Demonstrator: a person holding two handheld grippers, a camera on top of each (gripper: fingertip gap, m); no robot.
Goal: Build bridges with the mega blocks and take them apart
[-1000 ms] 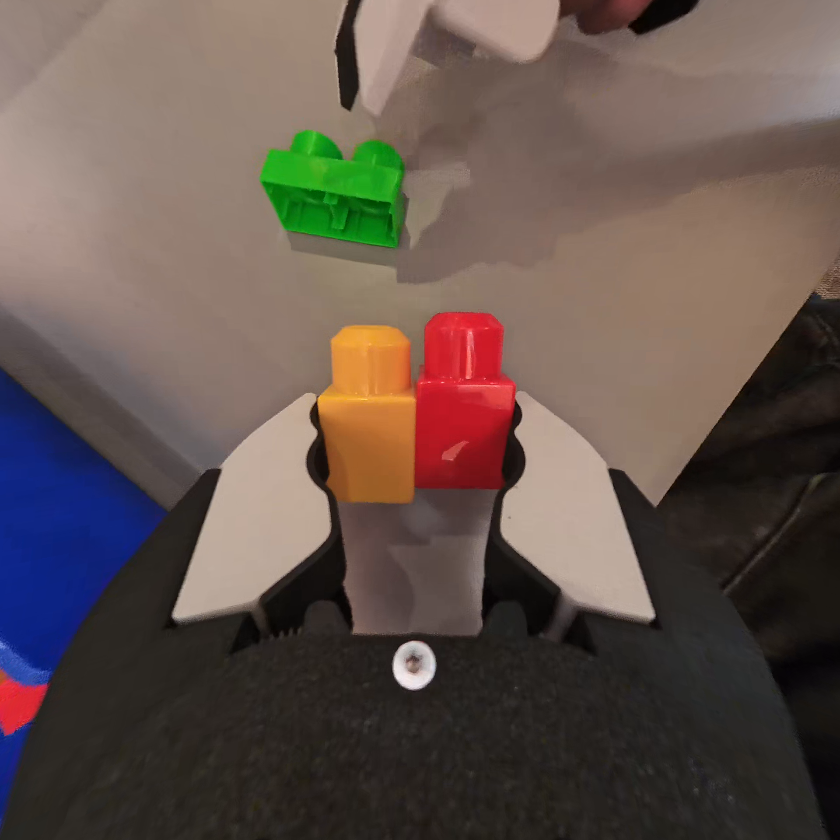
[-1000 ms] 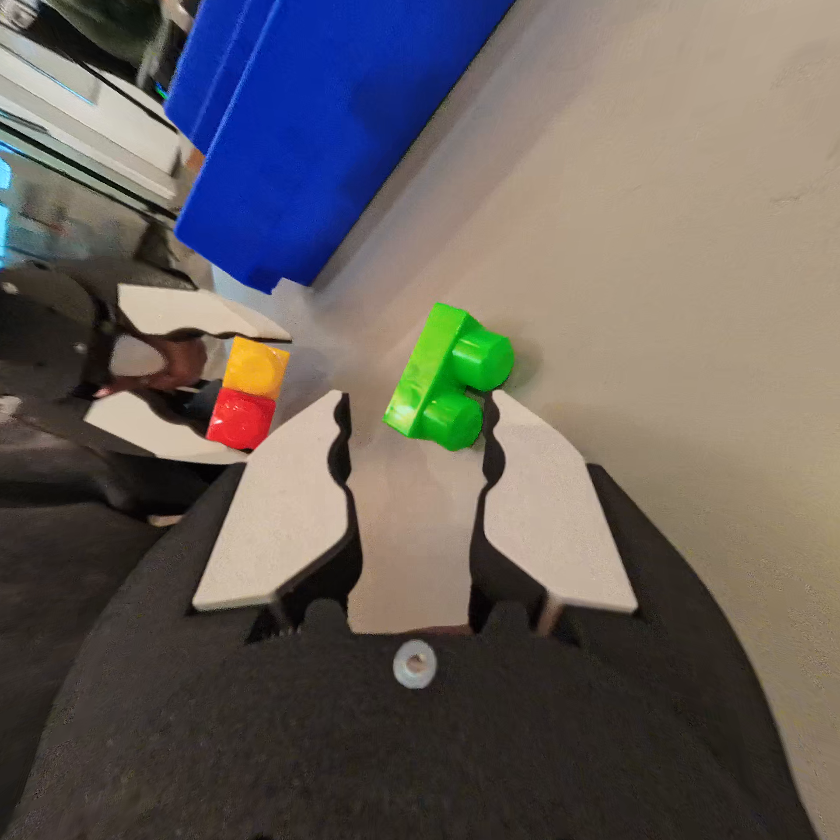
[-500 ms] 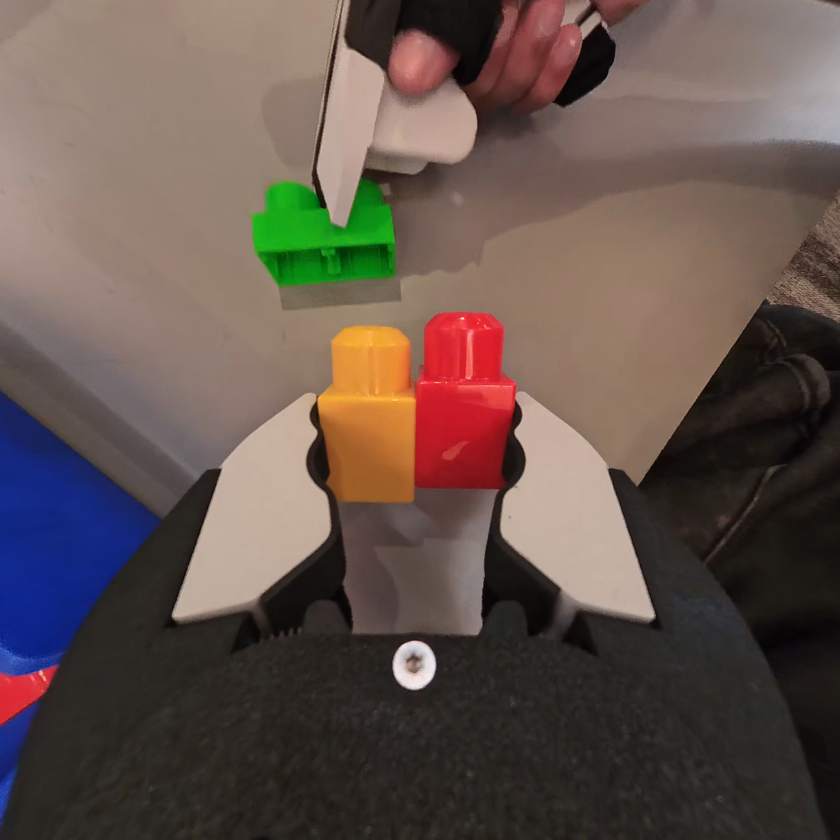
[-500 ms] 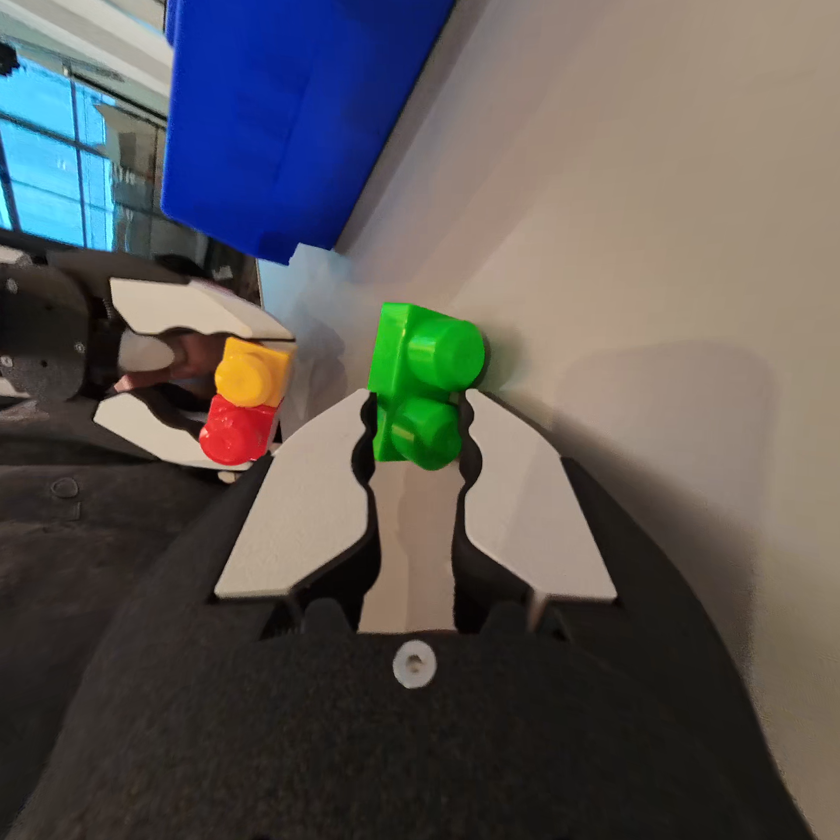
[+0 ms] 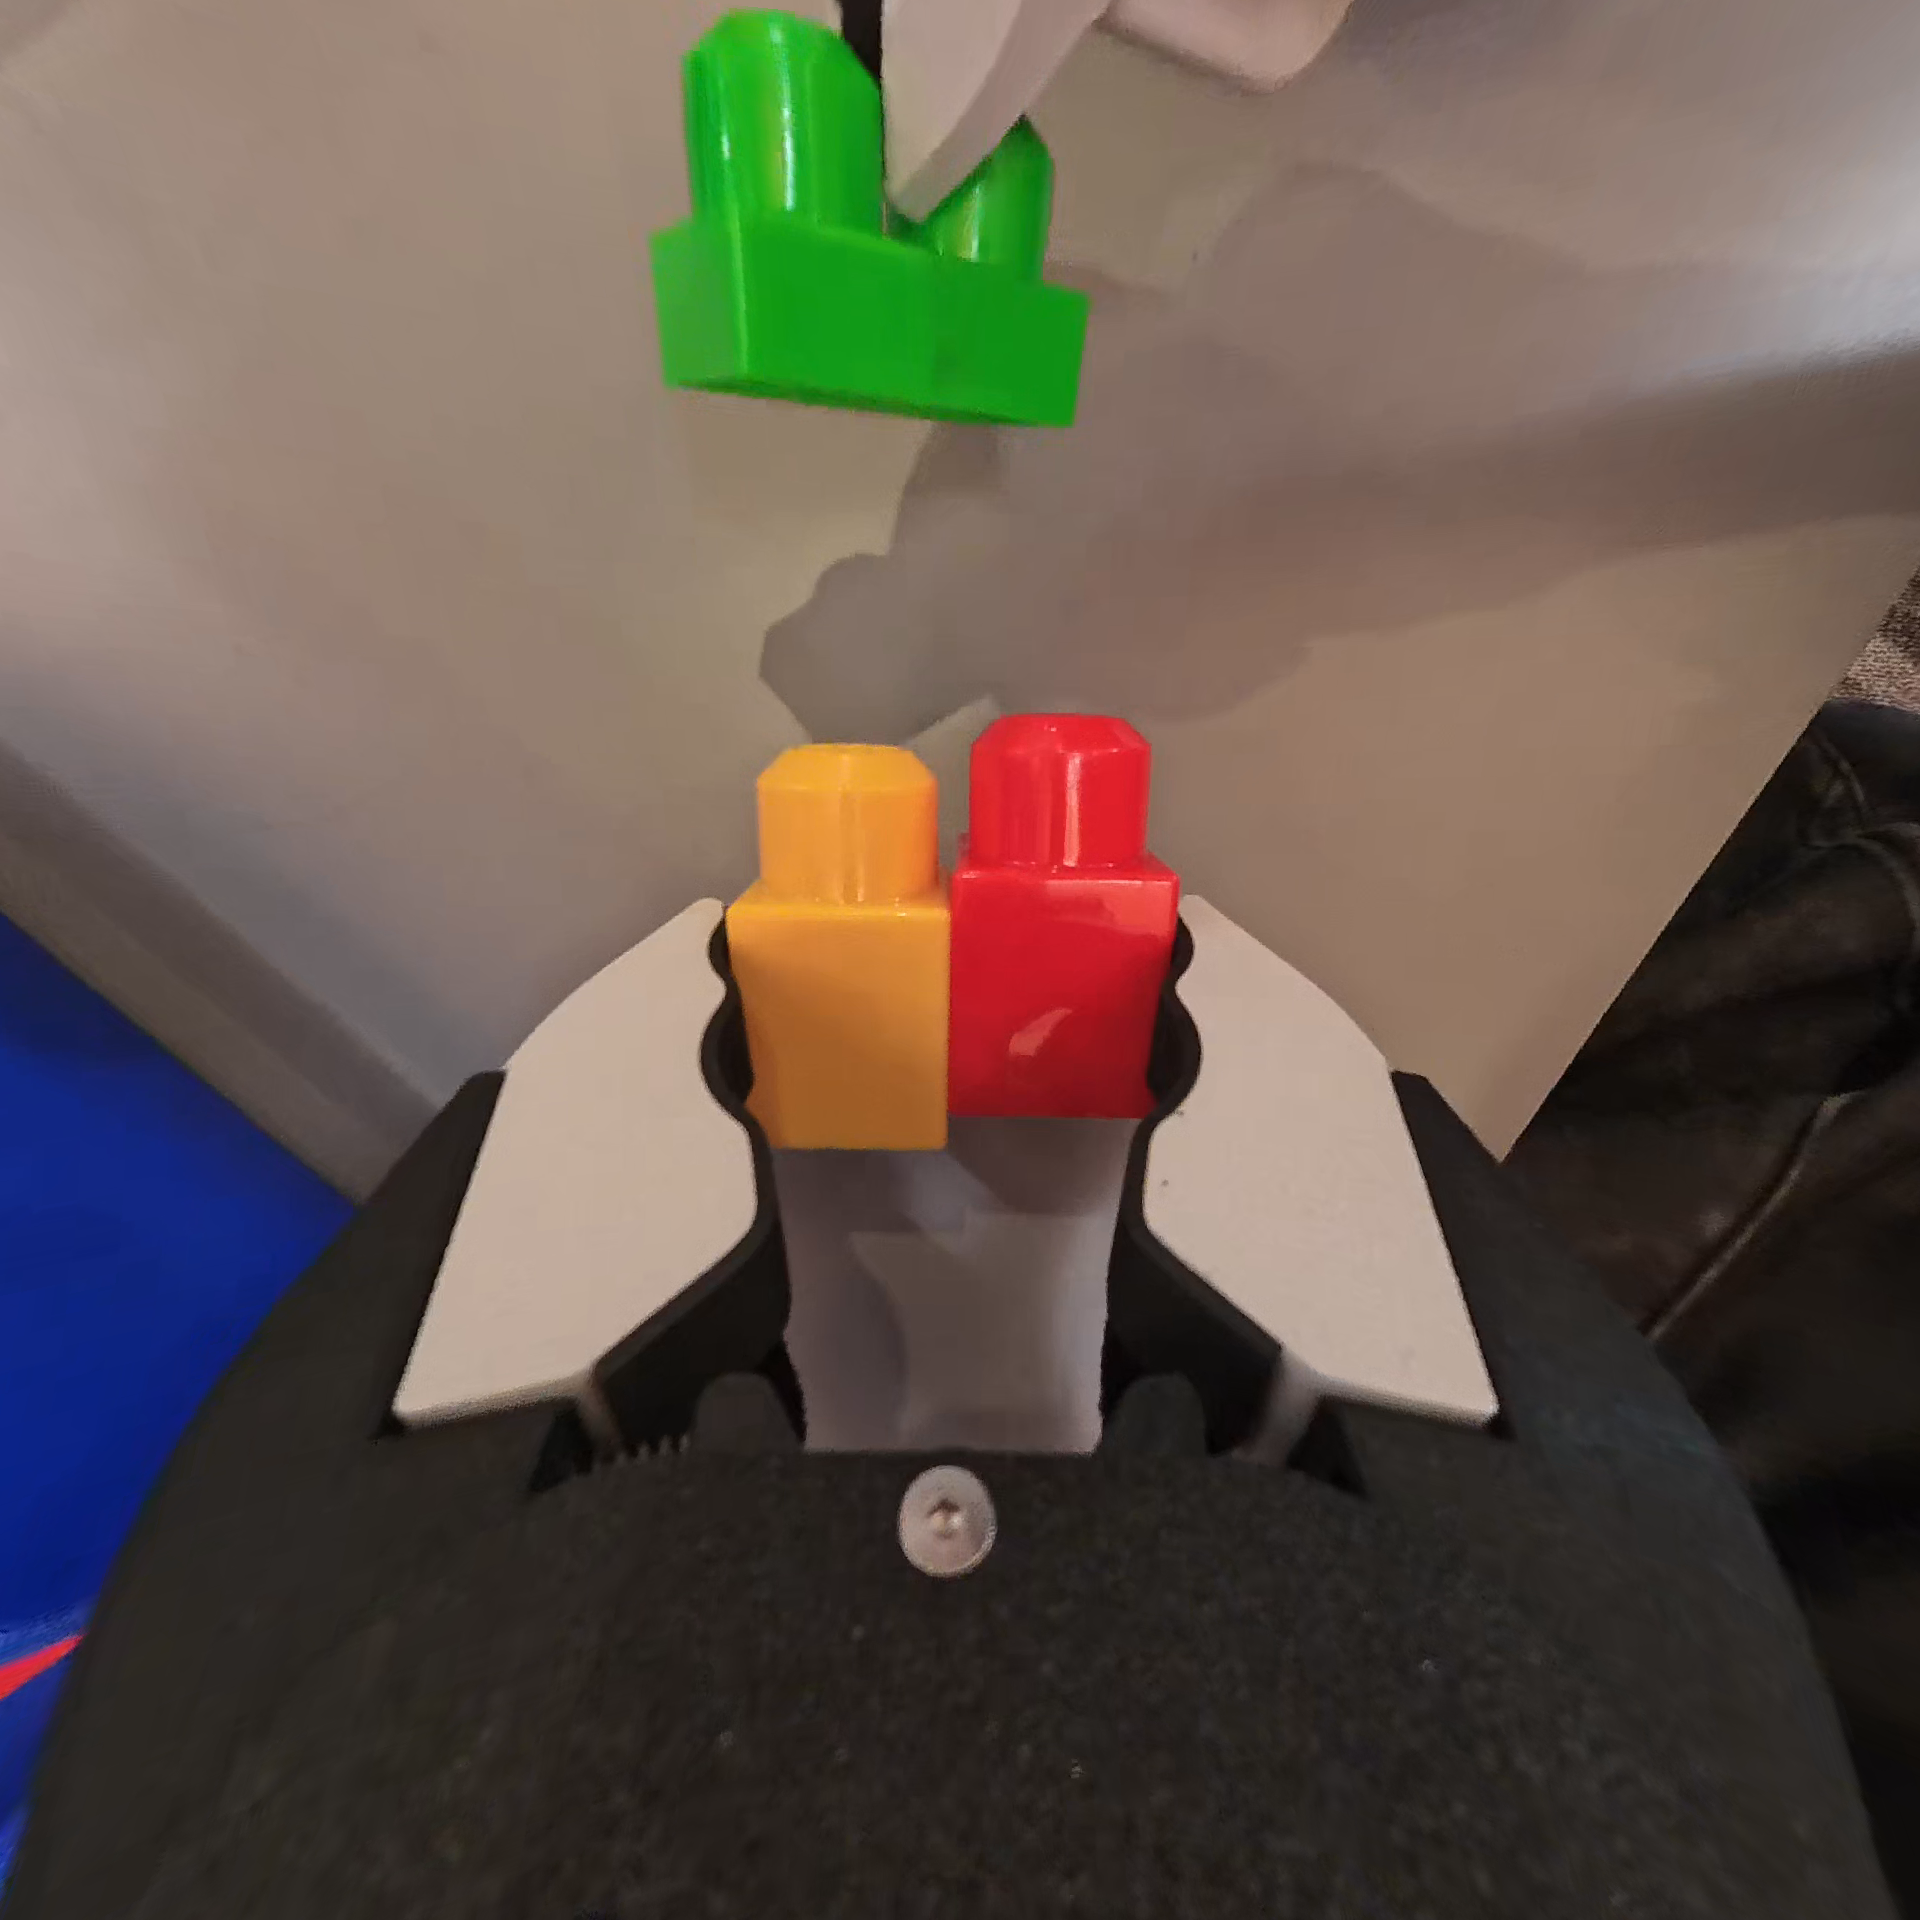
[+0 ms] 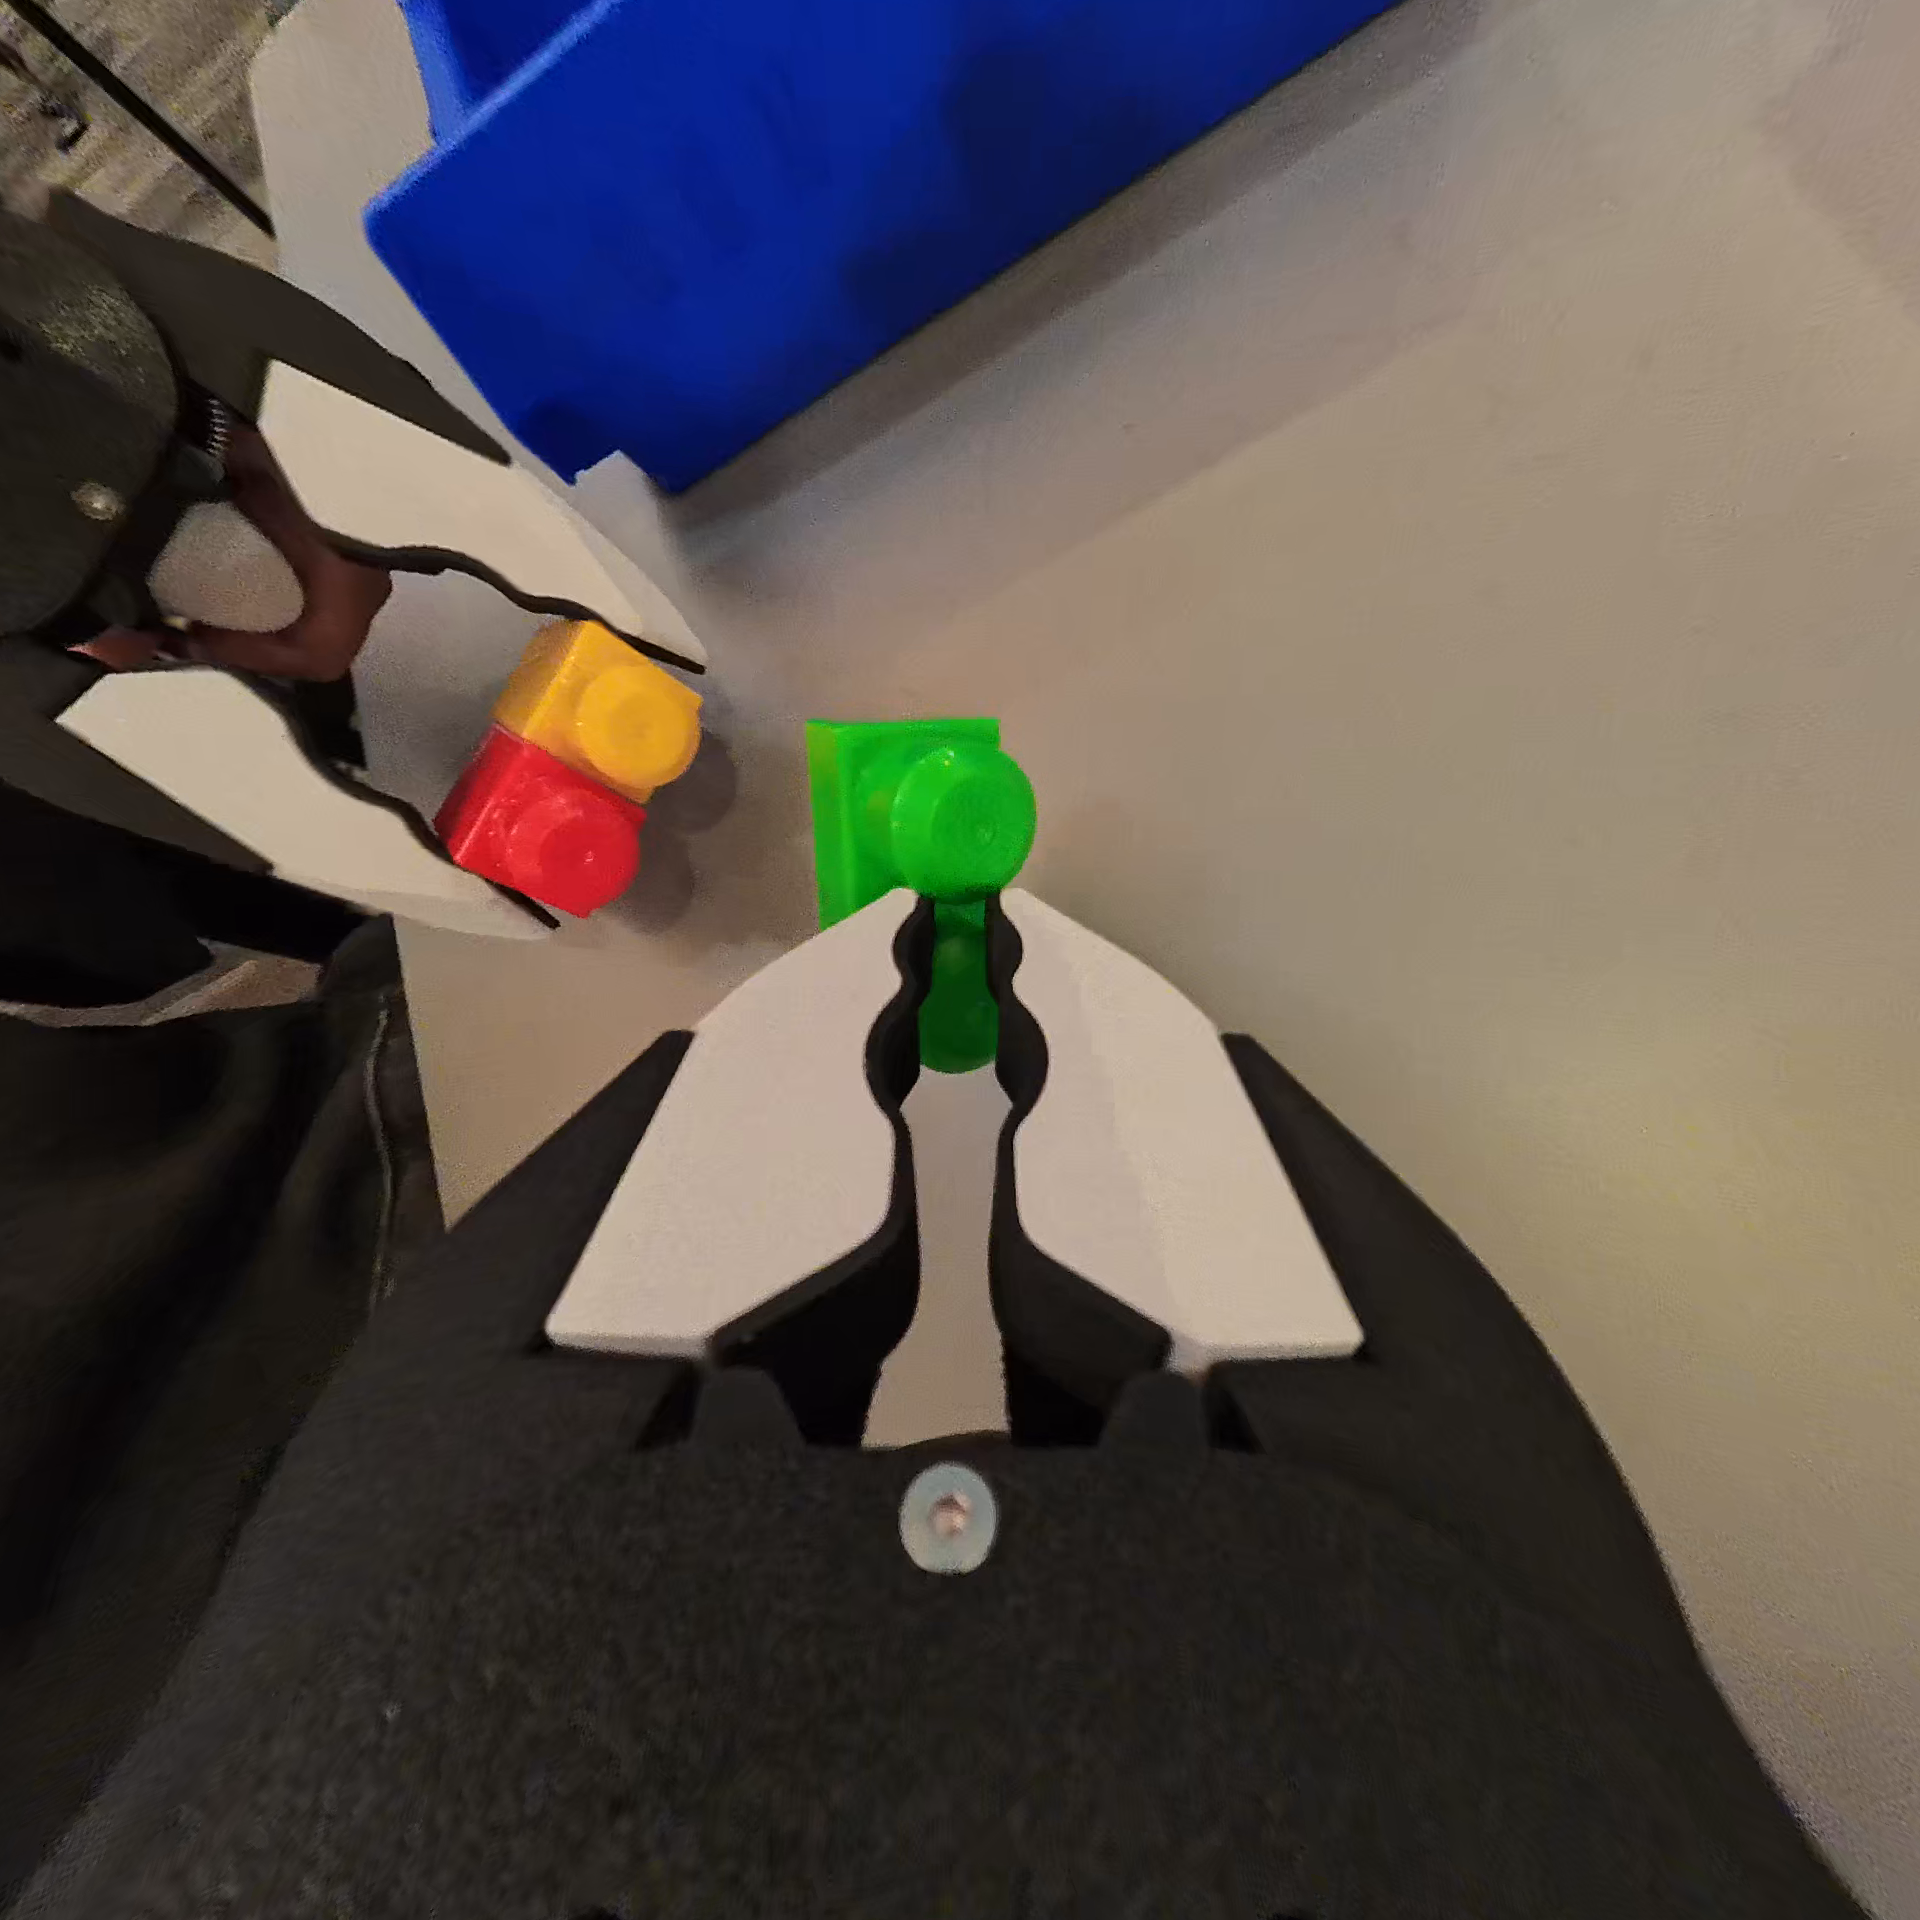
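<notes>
**Mega blocks held in both grippers above the counter**

Mega blocks fill my left wrist view first. My left gripper (image 5: pixel 951 997) is closed on two single-stud blocks that stand side by side and touch each other: the orange block (image 5: pixel 840 997) against the left finger and the red block (image 5: pixel 1055 987) against the right finger. Both have their studs pointing away from the camera. Farther ahead, the green block (image 5: pixel 868 312) with two studs hangs above the grey counter (image 5: pixel 312 520), its shadow falling on the surface below. A white finger of my right gripper (image 5: pixel 961 114) comes down from the top edge between the two green studs.

From the right wrist view, my right gripper (image 6: pixel 956 966) is almost fully closed, and its fingers pinch one stud of the green block (image 6: pixel 914 821). The other stud and the flat body stick out past the fingertips. To the left, just beside the green block but apart from it, my left gripper (image 6: pixel 613 800) holds the orange block (image 6: pixel 603 707) and the red block (image 6: pixel 540 826) together. A blue bin (image 6: pixel 779 229) stands on the counter (image 6: pixel 1455 727) behind them. At the lower left edge I see dark fabric (image 6: pixel 260 1195); I cannot tell what it belongs to.
</notes>
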